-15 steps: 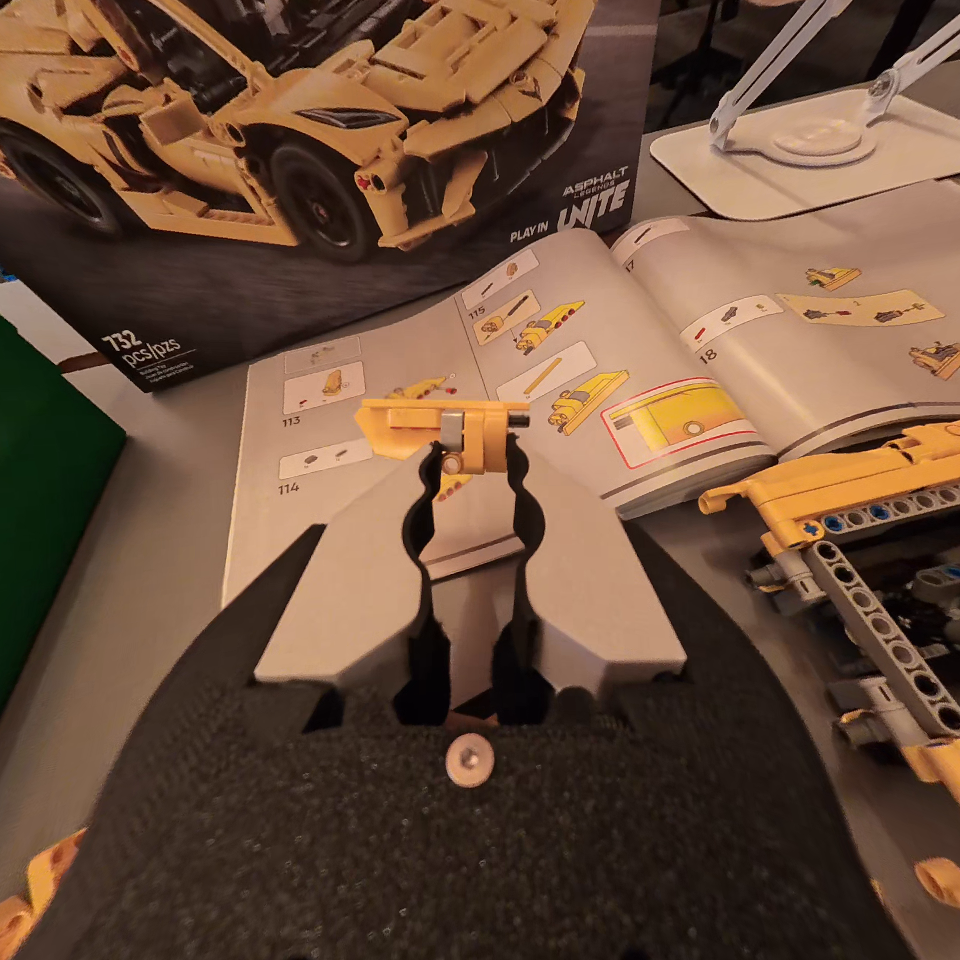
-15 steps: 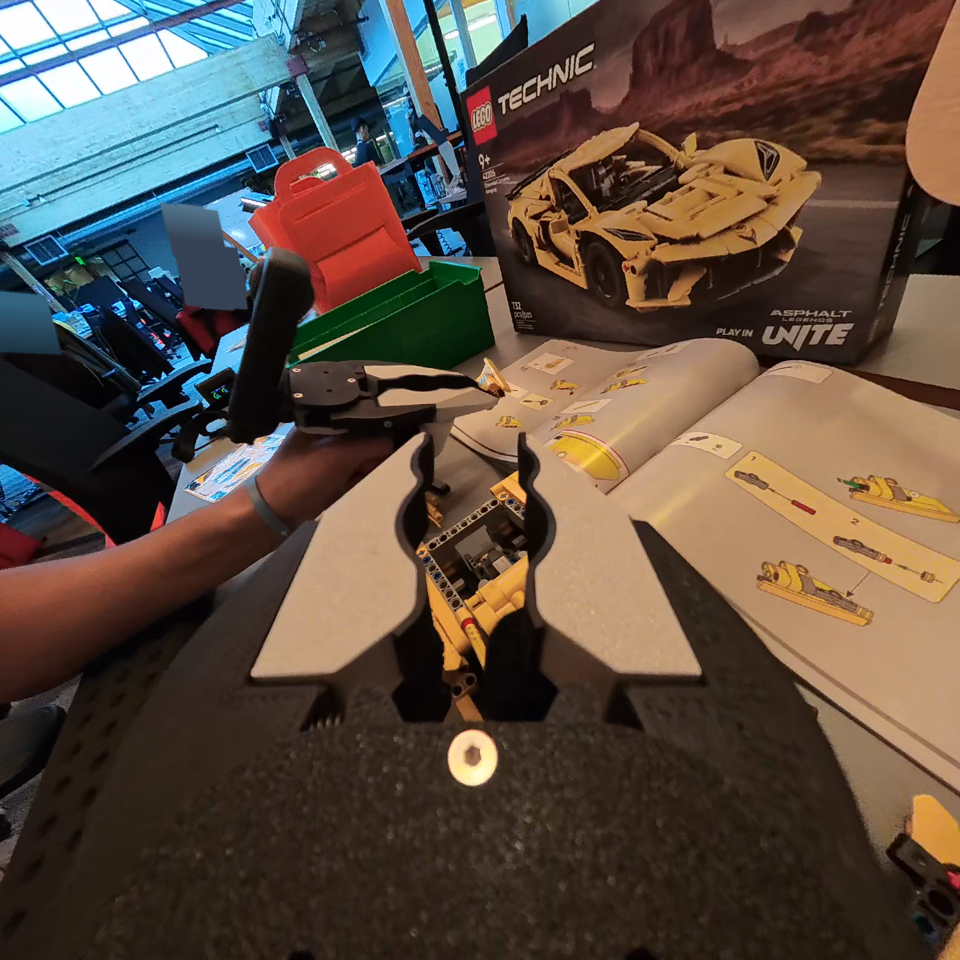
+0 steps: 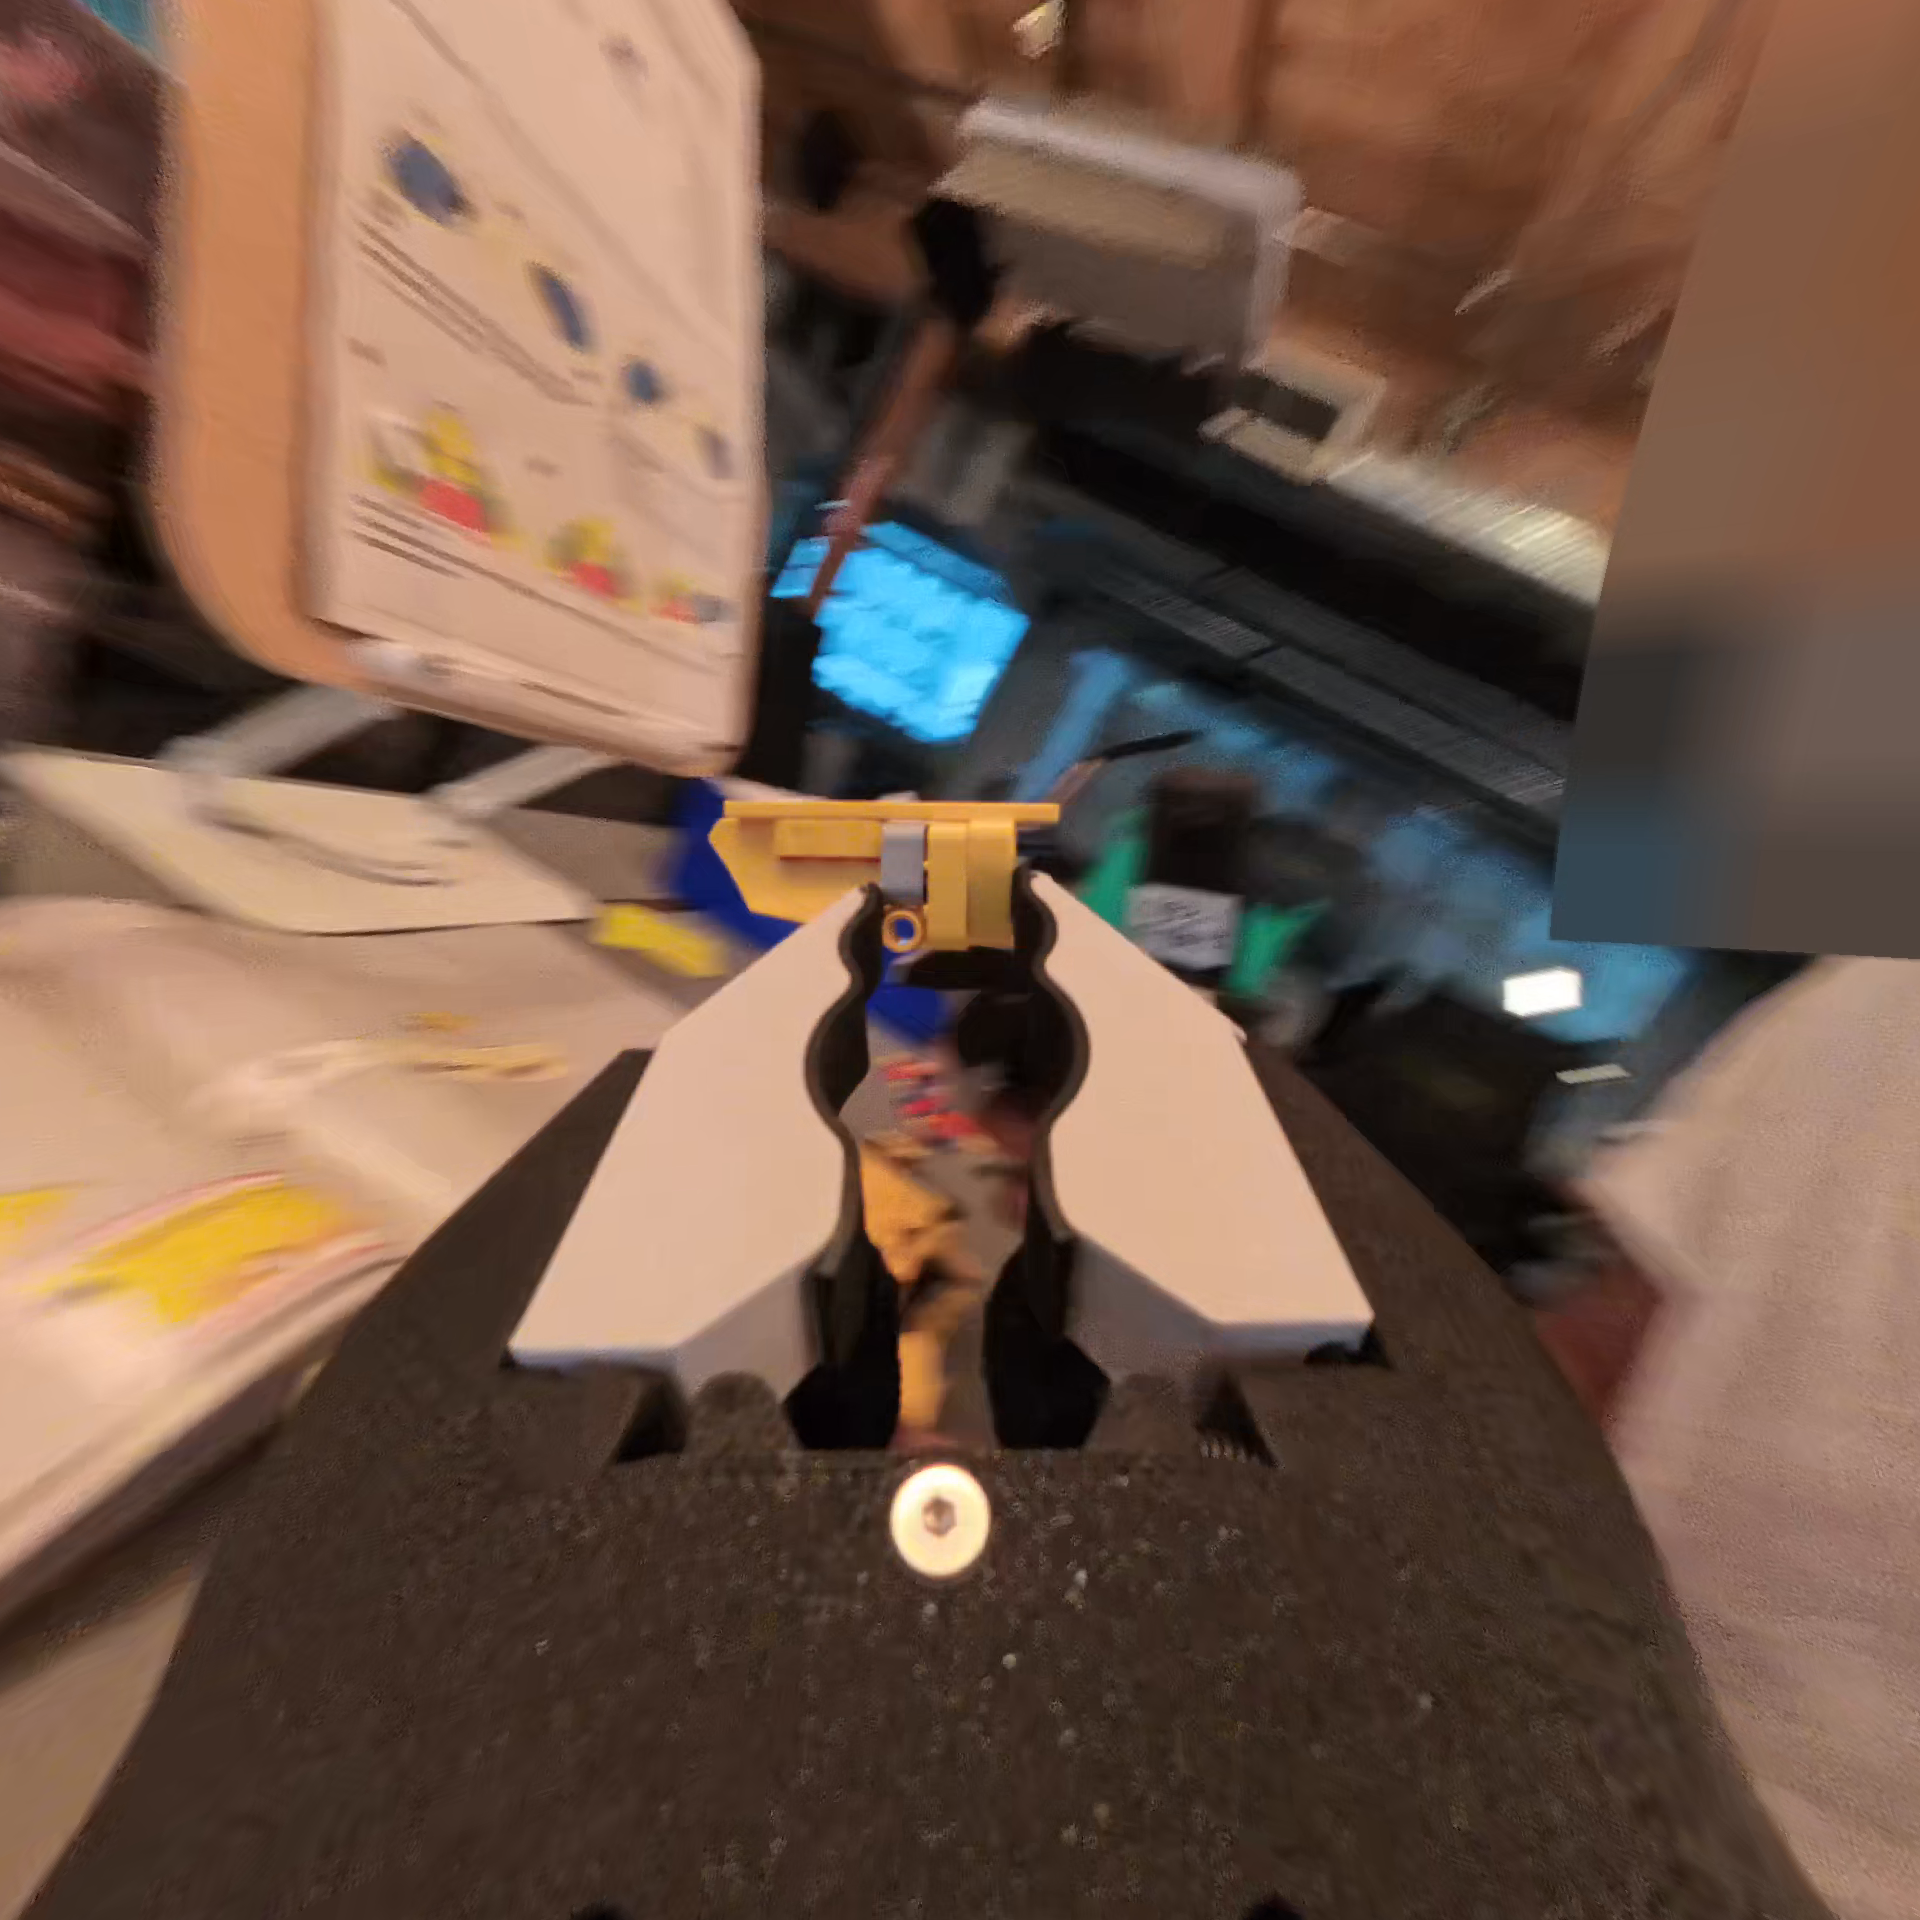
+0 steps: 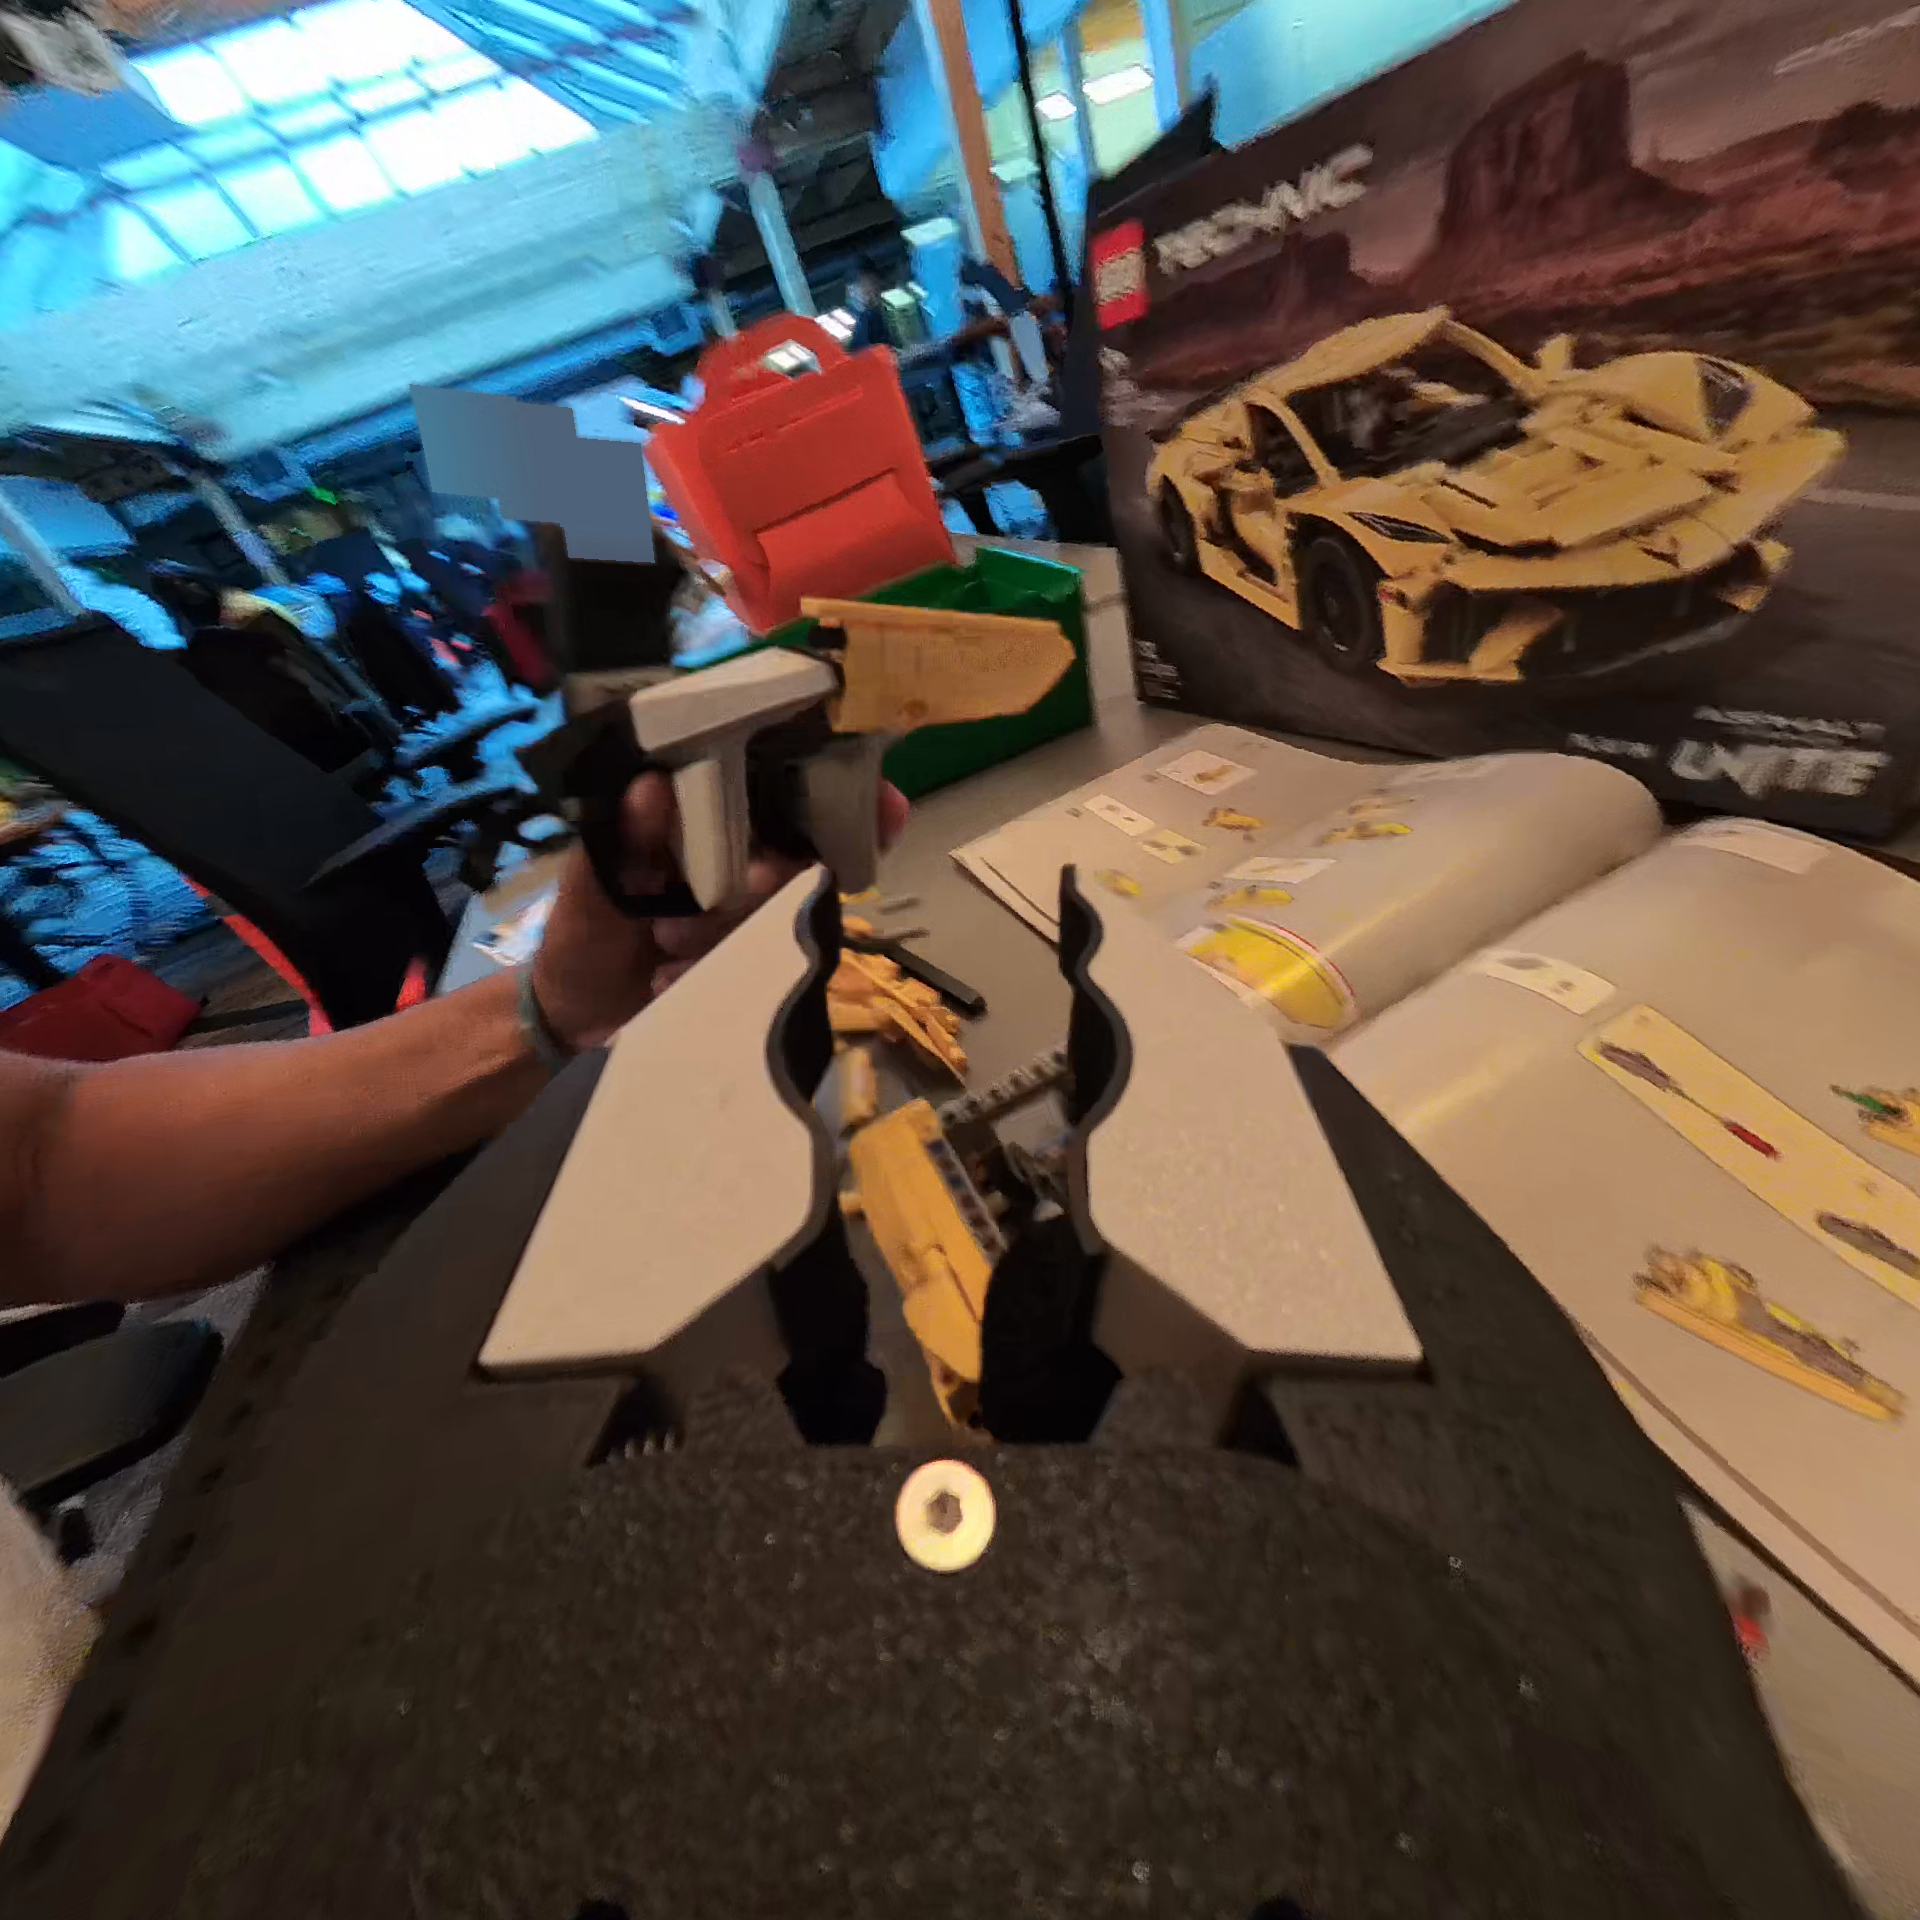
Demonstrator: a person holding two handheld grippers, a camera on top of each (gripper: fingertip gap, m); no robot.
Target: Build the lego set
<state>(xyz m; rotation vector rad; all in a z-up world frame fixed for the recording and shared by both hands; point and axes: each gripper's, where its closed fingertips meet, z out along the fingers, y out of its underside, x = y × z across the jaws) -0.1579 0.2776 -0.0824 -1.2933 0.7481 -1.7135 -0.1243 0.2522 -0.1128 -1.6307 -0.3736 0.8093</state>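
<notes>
Left wrist view: left gripper (image 3: 948, 914) fingers pinch the yellow panel piece (image 3: 883, 871) at their tips, long axis crosswise.
Right wrist view: right gripper (image 4: 943, 914) gapes empty over the half-built car (image 4: 925, 1216) on the tabletop; panel piece up far-left, so left's nearer.

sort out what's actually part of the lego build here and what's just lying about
Part of the build:
- yellow panel sub-assembly, clamped in the left gripper
- partly built yellow car chassis on the table
- open instruction booklet
- right gripper, open and empty
- loose yellow pieces

Lying about:
- set box
- green bin
- red bag
</notes>
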